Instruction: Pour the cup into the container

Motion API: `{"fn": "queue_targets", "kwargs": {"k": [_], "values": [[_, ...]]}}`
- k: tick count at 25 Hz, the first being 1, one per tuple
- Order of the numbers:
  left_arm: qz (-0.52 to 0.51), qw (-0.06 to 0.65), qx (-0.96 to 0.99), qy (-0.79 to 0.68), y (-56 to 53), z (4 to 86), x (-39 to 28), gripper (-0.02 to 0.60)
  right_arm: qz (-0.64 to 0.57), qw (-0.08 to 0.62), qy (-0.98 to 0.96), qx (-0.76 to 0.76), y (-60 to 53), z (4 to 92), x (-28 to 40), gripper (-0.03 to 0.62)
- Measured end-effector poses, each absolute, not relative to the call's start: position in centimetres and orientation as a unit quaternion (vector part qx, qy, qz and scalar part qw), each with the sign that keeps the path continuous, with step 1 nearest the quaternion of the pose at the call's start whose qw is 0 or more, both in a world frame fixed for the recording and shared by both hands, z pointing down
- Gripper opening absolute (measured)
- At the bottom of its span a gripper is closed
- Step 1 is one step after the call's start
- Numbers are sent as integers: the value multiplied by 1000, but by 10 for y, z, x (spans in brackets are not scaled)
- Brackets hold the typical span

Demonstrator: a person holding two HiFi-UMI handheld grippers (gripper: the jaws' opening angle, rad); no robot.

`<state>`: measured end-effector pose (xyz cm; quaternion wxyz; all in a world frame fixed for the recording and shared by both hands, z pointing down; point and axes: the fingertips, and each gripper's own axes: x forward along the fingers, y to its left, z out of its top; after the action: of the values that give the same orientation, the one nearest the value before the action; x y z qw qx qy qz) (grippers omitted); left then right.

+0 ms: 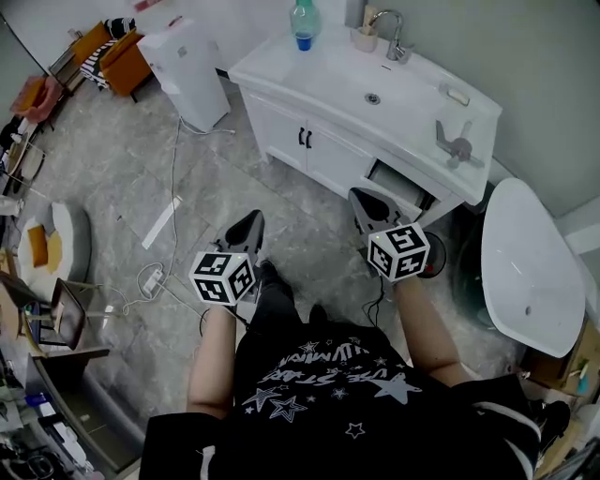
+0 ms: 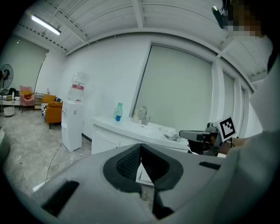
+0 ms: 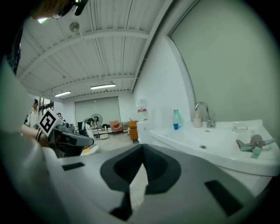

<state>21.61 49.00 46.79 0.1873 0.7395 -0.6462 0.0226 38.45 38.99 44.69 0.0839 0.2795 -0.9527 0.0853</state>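
Head view: the left gripper (image 1: 250, 223) and right gripper (image 1: 363, 200) hang level before the vanity, each with jaws pressed together on nothing. One beige cup (image 1: 364, 38) stands upright, mouth up, just left of the faucet (image 1: 392, 36); its contents cannot be told. One green bottle (image 1: 303, 21) stands upright farther left of the faucet.

Left gripper view: jaws meet, nothing between them; bottle, cup, then faucet, left to right.

Right gripper view: jaws meet, nothing between them; cup upright just left of the faucet.
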Motion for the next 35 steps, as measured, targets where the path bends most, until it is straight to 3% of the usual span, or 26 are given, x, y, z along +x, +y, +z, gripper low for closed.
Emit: {"fn": "queue_targets", "kwargs": {"k": [10,19,26,35], "values": [[18,202,745,-636,439,486,181,11,79,106,-945,299,347,465,360,6],[17,196,755,-625,350,485,107,12,81,106,-937,323,261,464,292,12],[19,200,767,-609,287,477,48,12,85,124,-931,334,202,456,233,132],[12,204,781,-591,227,474,-19,11,104,145,-921,346,151,456,168,237]]}}
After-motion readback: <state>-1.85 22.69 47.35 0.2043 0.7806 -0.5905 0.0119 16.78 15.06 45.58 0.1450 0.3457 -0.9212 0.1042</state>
